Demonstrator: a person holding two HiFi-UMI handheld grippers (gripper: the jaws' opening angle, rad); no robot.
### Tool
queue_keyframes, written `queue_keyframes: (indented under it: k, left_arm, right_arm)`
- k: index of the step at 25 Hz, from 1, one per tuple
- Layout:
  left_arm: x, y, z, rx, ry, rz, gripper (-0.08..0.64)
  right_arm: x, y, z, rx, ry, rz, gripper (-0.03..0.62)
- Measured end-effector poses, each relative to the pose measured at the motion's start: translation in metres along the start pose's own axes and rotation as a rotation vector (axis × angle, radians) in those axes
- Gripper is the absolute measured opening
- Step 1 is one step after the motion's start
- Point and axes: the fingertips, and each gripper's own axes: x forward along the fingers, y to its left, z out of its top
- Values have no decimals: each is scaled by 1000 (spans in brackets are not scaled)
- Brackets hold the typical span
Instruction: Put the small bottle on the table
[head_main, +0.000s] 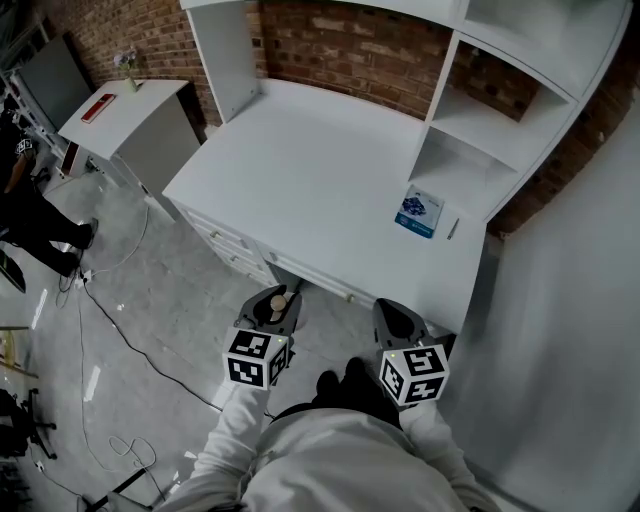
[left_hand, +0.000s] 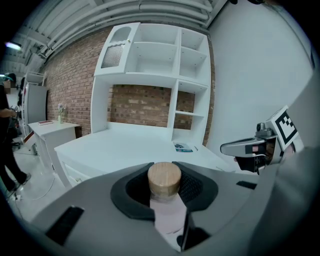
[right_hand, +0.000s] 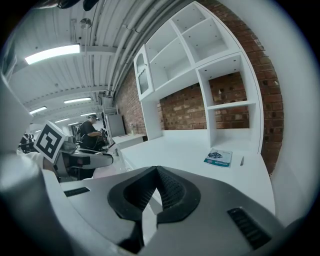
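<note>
Small bottle (left_hand: 166, 202) sits clamped in left hand-held gripper (left_hand: 165, 172).

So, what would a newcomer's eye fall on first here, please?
The left gripper grips a small pink bottle with a wooden cap, just short of the white desk. A blue booklet and a pen lie at its right end.

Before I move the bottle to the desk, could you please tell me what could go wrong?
1. The left claw holds the bottle over the floor, short of the desk; a slip would likely drop it there.
2. The booklet and pen lie at the desk's right; setting down on them could tip it.
</note>
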Motion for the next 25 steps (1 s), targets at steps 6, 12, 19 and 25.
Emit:
queue_keyframes:
  k: [6, 12, 19, 25]
  left_arm:
    - [26, 7, 9, 9, 6, -3, 120]
    - [62, 21, 25, 16, 8, 9, 120]
    - [107, 41, 41, 18, 14, 16, 120]
    - [146, 53, 54, 37, 43, 16, 120]
  right_arm:
    - [22, -16, 11, 3, -9, -7, 28]
    - [54, -35, 32, -13, -12, 17, 28]
    - [93, -54, 50, -19, 0, 37, 28]
    - [116, -69, 58, -12, 19, 49, 28]
